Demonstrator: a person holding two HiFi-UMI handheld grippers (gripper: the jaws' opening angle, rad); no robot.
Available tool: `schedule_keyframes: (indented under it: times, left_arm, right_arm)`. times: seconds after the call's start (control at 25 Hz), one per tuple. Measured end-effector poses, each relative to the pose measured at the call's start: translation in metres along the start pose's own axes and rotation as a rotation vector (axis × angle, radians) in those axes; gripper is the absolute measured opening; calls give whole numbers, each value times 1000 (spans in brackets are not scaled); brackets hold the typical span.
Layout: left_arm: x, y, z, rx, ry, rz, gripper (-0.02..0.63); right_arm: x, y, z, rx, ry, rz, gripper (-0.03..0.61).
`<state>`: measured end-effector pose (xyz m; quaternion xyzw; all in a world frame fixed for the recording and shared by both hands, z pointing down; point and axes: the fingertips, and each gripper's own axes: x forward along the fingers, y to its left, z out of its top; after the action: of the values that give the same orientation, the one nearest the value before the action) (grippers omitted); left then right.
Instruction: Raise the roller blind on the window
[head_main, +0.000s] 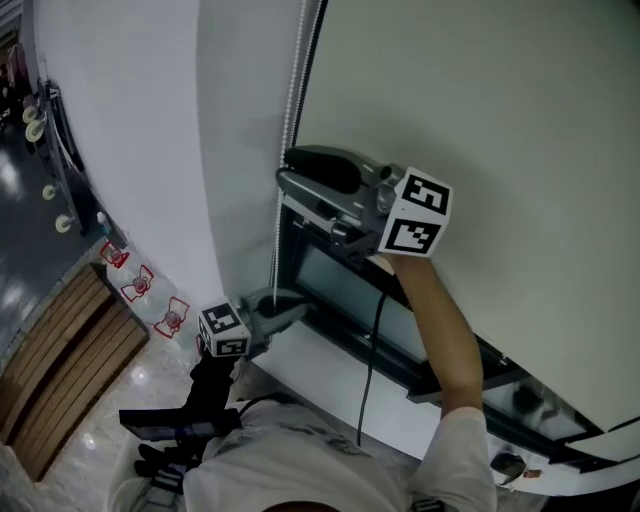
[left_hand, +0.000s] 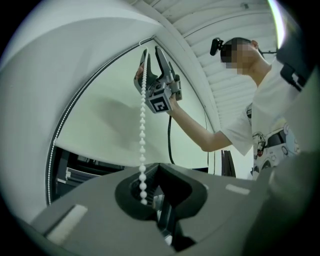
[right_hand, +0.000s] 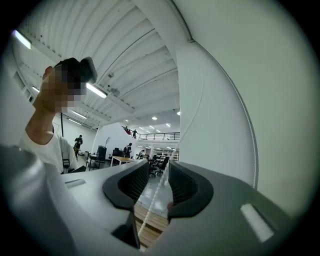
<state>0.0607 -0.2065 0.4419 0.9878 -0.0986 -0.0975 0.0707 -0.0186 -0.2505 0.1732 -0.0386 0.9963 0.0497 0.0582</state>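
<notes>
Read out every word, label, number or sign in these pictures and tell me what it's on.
No readable text anywhere.
Black-and-white square marker cube: coded patterns only, no letters.
Print on the person's white T-shirt: too blurred.
Red marks on the glossy floor: too small.

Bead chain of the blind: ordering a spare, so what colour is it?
The bead chain is white; best seen in the left gripper view.

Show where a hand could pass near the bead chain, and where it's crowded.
Free: the white wall left of the bead chain, and the blind right of the right gripper. Crowded: along the chain between it and the left gripper.
</notes>
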Motion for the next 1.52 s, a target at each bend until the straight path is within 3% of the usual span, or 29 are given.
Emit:
schedule_keyframes:
  times: [0.28, 0.52, 0.76, 0.96, 1.08, 1.2, 1.52]
  left_arm:
    - [-1, 1, -1, 1, -5, 7, -2]
    - [-1, 1, -2, -6, -2, 9, -2]
    - [-4, 1, -6, -16, 0, 12, -2]
    - [-1, -1, -8, -25, 7, 9, -2]
    - [-3, 0, -10, -30, 9, 14, -2]
    - [-4, 0, -12, -33, 10, 15, -2]
    - [-4, -3, -16, -34, 16, 3, -2]
  right_arm:
    - [12, -12, 52, -99, -23, -7, 124]
    - [-11, -33, 102, -118, -166, -93, 124]
    - [7, -54, 98, -103, -108, -123, 208]
    - [15, -55, 97, -60, -100, -73, 209]
    - [18, -52, 98, -65, -94, -60, 138]
    - [16, -51, 99, -67, -99, -67, 17]
    - [15, -36, 96, -13, -47, -38, 8]
